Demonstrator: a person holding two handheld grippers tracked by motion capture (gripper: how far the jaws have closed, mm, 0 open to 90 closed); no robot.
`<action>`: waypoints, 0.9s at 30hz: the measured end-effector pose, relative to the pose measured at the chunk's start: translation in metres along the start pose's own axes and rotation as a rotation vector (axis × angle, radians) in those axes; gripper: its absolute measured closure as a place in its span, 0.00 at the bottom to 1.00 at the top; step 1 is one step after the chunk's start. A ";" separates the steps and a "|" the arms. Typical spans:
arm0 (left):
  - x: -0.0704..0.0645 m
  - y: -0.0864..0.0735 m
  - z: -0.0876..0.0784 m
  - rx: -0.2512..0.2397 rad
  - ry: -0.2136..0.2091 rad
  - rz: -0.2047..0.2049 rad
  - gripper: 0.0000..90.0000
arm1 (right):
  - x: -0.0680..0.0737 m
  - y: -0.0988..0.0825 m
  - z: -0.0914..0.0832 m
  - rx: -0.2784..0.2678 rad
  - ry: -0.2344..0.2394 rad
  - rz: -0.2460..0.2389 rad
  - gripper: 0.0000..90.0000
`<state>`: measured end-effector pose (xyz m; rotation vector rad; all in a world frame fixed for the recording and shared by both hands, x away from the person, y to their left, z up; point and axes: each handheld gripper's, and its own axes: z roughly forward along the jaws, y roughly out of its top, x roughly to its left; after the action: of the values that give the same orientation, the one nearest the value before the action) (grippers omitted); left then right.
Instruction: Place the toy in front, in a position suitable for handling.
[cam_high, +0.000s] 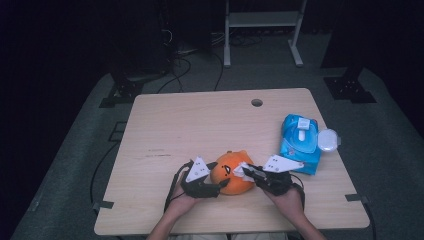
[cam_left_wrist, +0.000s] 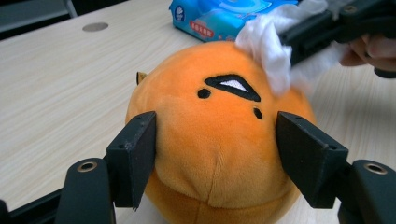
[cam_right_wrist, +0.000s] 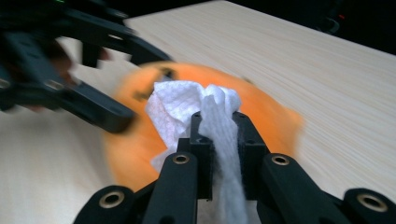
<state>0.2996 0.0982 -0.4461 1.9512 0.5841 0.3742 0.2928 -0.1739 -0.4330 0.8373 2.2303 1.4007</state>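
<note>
The left gripper (cam_left_wrist: 215, 154) clamps the orange plush (cam_left_wrist: 219, 140) from its sides while the right gripper (cam_right_wrist: 218, 121), pinching a white wipe (cam_right_wrist: 187, 107), presses against its top.

Both forearms reach in side by side; the left claw (cam_high: 216, 186) stands half spread, the right claw (cam_high: 247, 172) clamped tight.

A fuzzy orange plush toy (cam_left_wrist: 219, 140), an embossed white paper wipe (cam_right_wrist: 187, 109), a matt pale wood-grain table (cam_high: 175, 125).
</note>
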 end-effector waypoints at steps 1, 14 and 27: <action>0.000 0.000 0.000 0.000 0.000 0.000 0.34 | 0.000 0.000 0.000 0.000 0.000 0.000 0.89; 0.001 -0.001 0.000 -0.002 0.004 0.010 0.33 | -0.011 -0.007 -0.003 0.005 0.048 0.091 0.89; 0.007 -0.006 -0.003 0.003 0.003 -0.025 0.34 | -0.004 -0.007 -0.005 -0.005 0.095 0.092 0.89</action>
<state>0.3024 0.1066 -0.4500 1.9442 0.6107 0.3610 0.2905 -0.1824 -0.4375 0.8995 2.2842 1.5170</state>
